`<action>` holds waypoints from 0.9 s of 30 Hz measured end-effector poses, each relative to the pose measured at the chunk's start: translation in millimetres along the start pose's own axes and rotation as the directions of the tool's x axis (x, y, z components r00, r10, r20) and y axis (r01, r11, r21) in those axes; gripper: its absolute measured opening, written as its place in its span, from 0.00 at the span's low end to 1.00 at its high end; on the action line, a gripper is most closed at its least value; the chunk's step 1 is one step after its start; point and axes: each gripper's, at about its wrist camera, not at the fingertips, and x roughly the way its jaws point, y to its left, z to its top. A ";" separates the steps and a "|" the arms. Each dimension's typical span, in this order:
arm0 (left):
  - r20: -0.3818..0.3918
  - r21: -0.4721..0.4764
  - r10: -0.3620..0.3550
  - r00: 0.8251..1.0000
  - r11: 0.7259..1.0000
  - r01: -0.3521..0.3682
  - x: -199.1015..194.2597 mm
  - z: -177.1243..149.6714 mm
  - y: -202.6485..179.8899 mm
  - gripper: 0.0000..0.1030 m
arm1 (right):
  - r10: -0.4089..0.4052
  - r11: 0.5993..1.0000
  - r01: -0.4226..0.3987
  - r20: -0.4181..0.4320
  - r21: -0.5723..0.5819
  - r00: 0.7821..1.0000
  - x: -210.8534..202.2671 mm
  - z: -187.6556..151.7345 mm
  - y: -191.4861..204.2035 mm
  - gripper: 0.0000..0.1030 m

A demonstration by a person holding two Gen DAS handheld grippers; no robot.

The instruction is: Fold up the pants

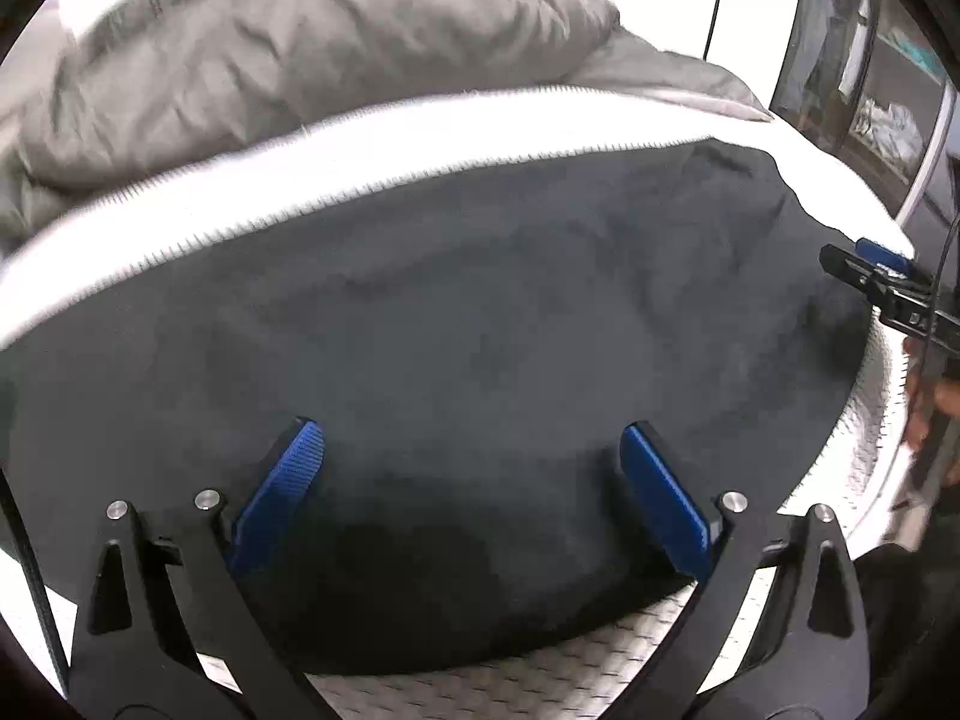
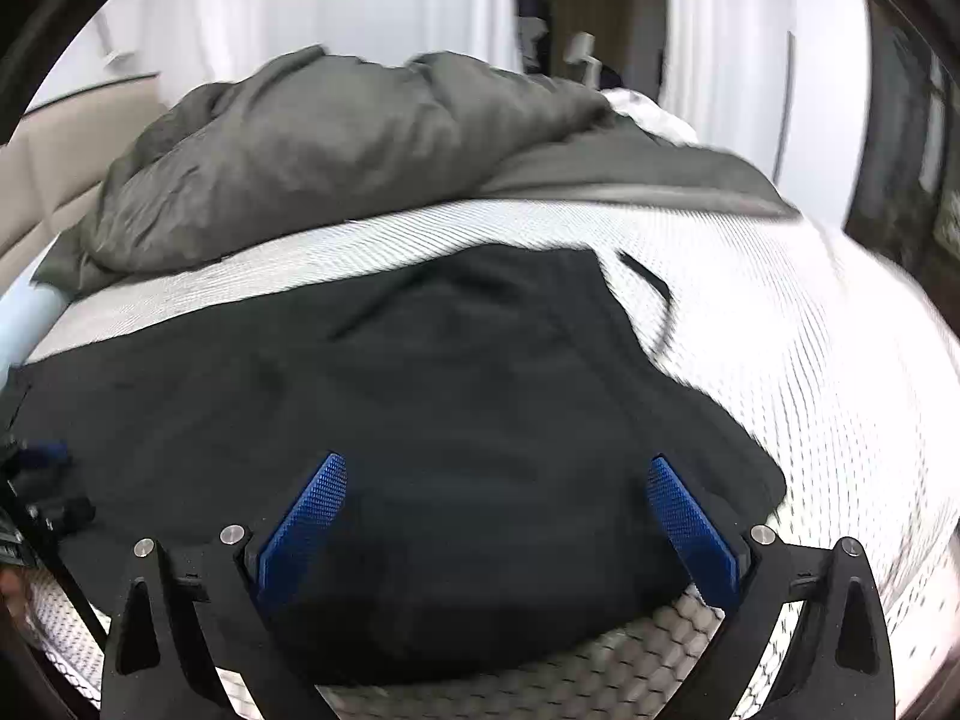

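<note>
Dark pants [image 1: 456, 324] lie spread across a white textured mattress [image 1: 540, 678], filling most of both views [image 2: 456, 396]. My left gripper [image 1: 474, 438] hovers just above the near part of the cloth, open, nothing between its blue pads [image 1: 282, 492]. My right gripper [image 2: 498, 474] is open too, over the pants near their near edge, its blue pads [image 2: 690, 522] wide apart. The right gripper also shows at the right edge of the left wrist view [image 1: 870, 276], and the left gripper at the left edge of the right wrist view [image 2: 42, 480]. A drawstring [image 2: 654, 294] trails from the waist end.
A crumpled grey duvet [image 2: 336, 162] is piled at the far side of the mattress [image 2: 810, 360]. A beige headboard [image 2: 48, 168] stands at far left. White curtains [image 2: 360, 0] and a doorway lie behind. A person's hand [image 1: 930, 414] holds the right gripper. Dark shelving [image 1: 870, 78] stands at right.
</note>
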 end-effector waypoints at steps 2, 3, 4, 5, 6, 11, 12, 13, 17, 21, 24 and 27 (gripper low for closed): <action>0.006 0.015 0.076 0.997 0.997 -0.076 5.7 15.1 12.3 0.97 | 0.014 0.997 -0.014 -0.005 -0.070 1.000 1.6 14.0 16.4 1.00; -0.010 -0.012 0.089 0.996 0.996 -0.089 12.6 24.3 24.8 0.97 | 0.010 0.993 -0.013 -0.024 -0.120 1.000 6.1 22.4 31.6 1.00; -0.027 -0.041 0.090 0.996 0.995 -0.091 19.0 31.9 36.2 0.97 | 0.000 0.986 -0.008 -0.051 -0.165 0.999 14.9 32.3 47.4 1.00; -0.039 -0.084 0.094 0.995 0.992 -0.097 26.3 40.2 50.1 0.97 | -0.015 0.982 0.001 -0.075 -0.188 0.997 27.6 42.1 61.7 1.00; -0.049 -0.128 0.106 0.993 0.986 -0.111 33.9 46.5 63.8 0.96 | -0.022 0.981 0.005 -0.088 -0.194 0.996 34.8 51.7 70.8 1.00; -0.166 -0.166 0.121 0.979 0.975 -0.148 67.0 37.1 92.3 0.97 | 0.077 0.952 -0.120 -0.161 -0.281 0.984 83.5 68.5 125.4 0.98; -0.161 -0.166 0.113 0.980 0.976 -0.140 71.1 34.4 95.2 0.99 | 0.060 0.925 -0.123 -0.182 -0.358 0.981 91.8 60.0 138.2 0.97; -0.156 -0.166 0.109 0.982 0.977 -0.135 72.1 34.0 96.5 1.00 | 0.037 0.910 -0.113 -0.192 -0.400 0.981 97.7 54.4 141.5 0.97; -0.158 -0.158 0.106 0.982 0.979 -0.131 74.3 35.9 97.3 1.00 | -0.049 0.923 -0.023 -0.177 -0.385 0.983 105.9 48.8 94.8 0.97; -0.160 -0.154 0.110 0.981 0.979 -0.135 74.9 36.5 97.5 1.00 | -0.275 0.950 0.241 -0.162 -0.199 0.948 110.9 54.4 2.1 0.98; -0.165 -0.157 0.111 0.980 0.978 -0.137 73.4 38.7 96.1 1.00 | -0.128 0.990 0.136 -0.208 0.024 0.970 113.2 51.3 -37.4 0.98; -0.172 -0.163 0.116 0.978 0.976 -0.144 63.7 43.4 95.2 0.97 | -0.183 0.983 0.176 -0.167 -0.055 0.969 102.7 57.3 -21.3 0.98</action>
